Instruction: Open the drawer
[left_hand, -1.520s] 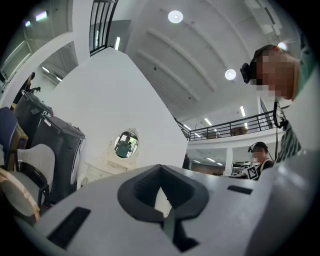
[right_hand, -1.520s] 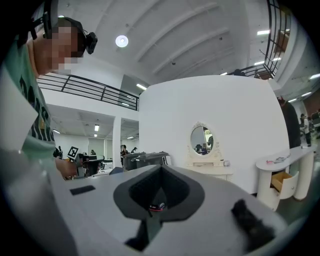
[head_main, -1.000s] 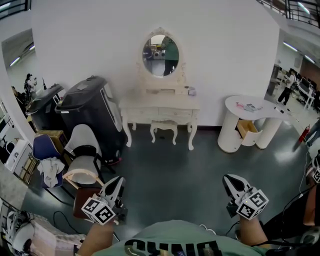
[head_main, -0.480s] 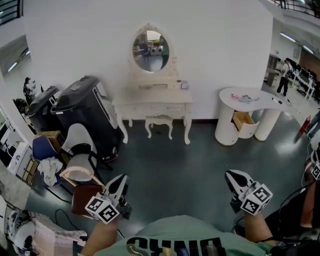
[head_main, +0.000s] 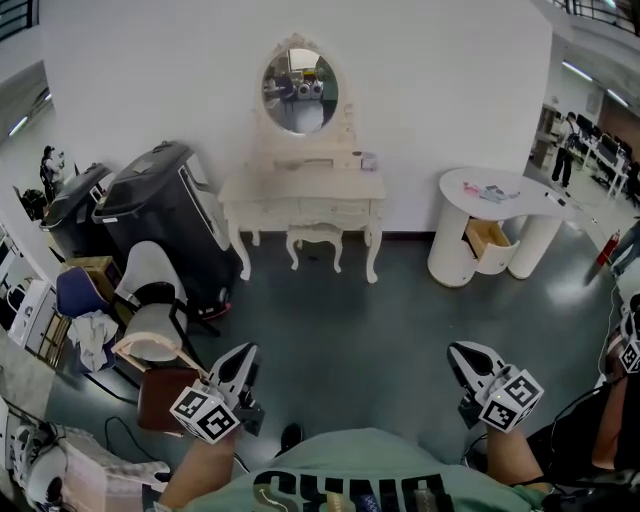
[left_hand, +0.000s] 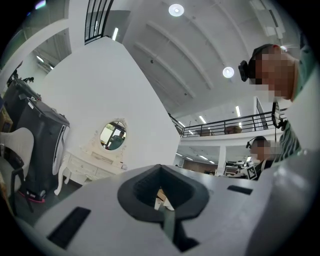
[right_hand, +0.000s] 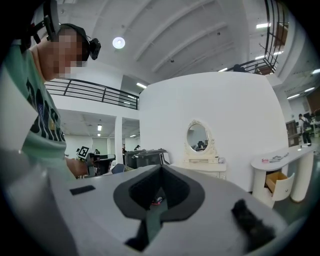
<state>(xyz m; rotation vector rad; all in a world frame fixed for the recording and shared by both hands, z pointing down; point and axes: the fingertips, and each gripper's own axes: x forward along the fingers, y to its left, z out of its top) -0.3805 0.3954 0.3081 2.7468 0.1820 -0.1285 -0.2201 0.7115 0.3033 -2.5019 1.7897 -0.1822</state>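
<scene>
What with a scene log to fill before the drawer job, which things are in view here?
dressing table: one, cream, far wall, centre
oval mirror: one, cream frame, atop the dressing table
stool: one, cream, under the dressing table
curved desk: one, white, right, wooden drawer open
bulky machines: two, black, left
chair: one, white and black, left foreground
left gripper: one, white and black, bottom left, shut, empty
right gripper: one, white and black, bottom right, shut, empty

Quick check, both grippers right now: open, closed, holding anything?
Left gripper: closed, jaws together, nothing between them.
Right gripper: closed, jaws together, nothing held.
</scene>
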